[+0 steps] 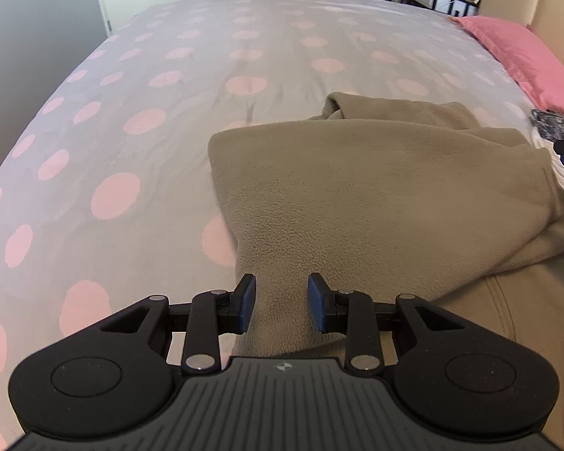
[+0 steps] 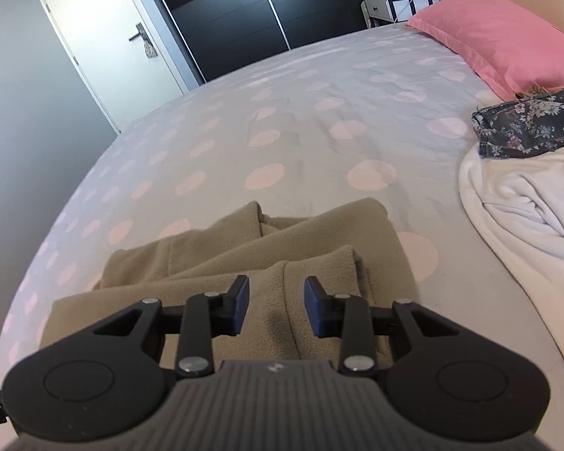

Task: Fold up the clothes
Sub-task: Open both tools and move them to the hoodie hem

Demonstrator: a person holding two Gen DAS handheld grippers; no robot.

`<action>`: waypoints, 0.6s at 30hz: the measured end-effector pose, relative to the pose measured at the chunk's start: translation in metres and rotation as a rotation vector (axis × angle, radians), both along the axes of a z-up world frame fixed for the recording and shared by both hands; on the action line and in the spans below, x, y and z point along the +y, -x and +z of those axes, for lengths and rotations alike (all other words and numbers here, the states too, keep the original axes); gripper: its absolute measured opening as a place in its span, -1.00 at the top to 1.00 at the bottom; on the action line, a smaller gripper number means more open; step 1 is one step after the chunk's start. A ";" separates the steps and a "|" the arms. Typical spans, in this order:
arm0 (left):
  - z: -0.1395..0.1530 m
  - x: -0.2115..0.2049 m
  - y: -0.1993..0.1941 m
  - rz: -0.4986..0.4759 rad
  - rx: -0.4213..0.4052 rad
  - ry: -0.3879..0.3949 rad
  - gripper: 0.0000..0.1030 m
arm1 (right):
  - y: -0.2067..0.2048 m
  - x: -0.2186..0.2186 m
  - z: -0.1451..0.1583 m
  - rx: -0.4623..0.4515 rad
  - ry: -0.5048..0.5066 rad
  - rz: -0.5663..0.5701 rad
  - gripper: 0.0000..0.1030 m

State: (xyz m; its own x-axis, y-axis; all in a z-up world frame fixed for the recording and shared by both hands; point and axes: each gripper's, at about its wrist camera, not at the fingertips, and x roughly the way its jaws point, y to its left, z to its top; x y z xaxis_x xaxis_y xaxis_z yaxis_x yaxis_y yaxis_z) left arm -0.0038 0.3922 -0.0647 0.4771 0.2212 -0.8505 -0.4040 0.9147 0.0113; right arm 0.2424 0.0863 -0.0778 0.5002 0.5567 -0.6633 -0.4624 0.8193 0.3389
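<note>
A tan fleece garment [image 1: 376,188] lies partly folded on the grey bedspread with pink dots [image 1: 131,120]. In the left wrist view my left gripper [image 1: 282,297] hovers over the garment's near left part. Its jaws stand apart, the fleece runs between and under them, and the pads do not press it. In the right wrist view the same garment [image 2: 312,233] shows layered folds and a seam. My right gripper [image 2: 276,300] sits just above the top fold with its jaws apart and nothing pinched.
A pink pillow [image 2: 507,34] rests against the beige headboard at the right. Beside it lie a dark floral garment [image 2: 534,124] and a white garment [image 2: 526,206]. A white door [image 2: 105,49] and a black wardrobe stand beyond the bed's far edge.
</note>
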 end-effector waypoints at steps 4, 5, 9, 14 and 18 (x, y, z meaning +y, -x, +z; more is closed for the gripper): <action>-0.013 0.002 -0.011 0.034 0.040 0.007 0.45 | -0.007 -0.002 -0.038 0.071 0.148 -0.036 0.50; -0.014 0.004 -0.013 0.049 0.047 0.022 0.45 | -0.008 -0.004 -0.049 0.090 0.180 -0.039 0.60; -0.019 0.007 -0.021 0.084 0.075 0.052 0.45 | -0.004 -0.007 -0.068 0.063 0.228 0.015 0.62; -0.016 0.006 -0.018 0.098 0.083 0.043 0.41 | 0.000 -0.005 -0.060 0.047 0.254 0.015 0.62; -0.007 0.002 -0.007 0.088 0.057 0.013 0.41 | 0.012 -0.016 -0.035 -0.009 0.217 0.015 0.55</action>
State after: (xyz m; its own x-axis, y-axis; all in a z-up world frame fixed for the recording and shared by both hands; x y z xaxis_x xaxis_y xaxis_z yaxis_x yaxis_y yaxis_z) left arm 0.0033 0.3938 -0.0714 0.4071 0.2494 -0.8787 -0.4819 0.8758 0.0253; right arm 0.2305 0.0707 -0.1124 0.4989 0.4092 -0.7640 -0.4775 0.8654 0.1517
